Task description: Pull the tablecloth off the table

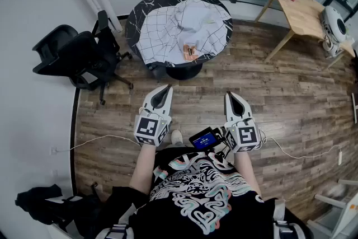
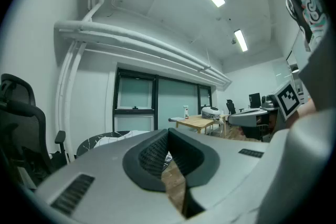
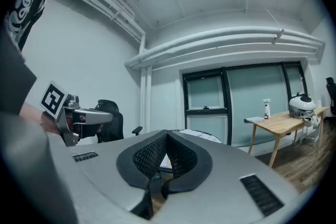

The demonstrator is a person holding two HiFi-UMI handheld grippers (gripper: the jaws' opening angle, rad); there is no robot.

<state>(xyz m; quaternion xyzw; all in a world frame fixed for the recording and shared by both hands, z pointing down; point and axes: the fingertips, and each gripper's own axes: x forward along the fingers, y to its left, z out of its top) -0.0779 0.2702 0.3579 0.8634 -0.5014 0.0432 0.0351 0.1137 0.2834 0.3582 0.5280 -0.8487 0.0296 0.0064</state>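
A round black marble table (image 1: 136,18) stands ahead of me with a white grid-patterned tablecloth (image 1: 184,31) crumpled over its top. A small orange item (image 1: 191,53) lies on the cloth near its front edge. My left gripper (image 1: 165,89) and right gripper (image 1: 230,95) are held side by side above the wooden floor, well short of the table, both shut with nothing between their jaws. In the left gripper view the table (image 2: 100,141) shows low beyond the jaws; in the right gripper view the tablecloth (image 3: 202,135) peeks just over the jaws.
A black office chair (image 1: 78,56) stands left of the table. A wooden side table (image 1: 305,15) with a white appliance (image 1: 334,25) is at the back right. White cables (image 1: 98,139) trail across the floor near my feet. A dark bag (image 1: 42,200) lies at lower left.
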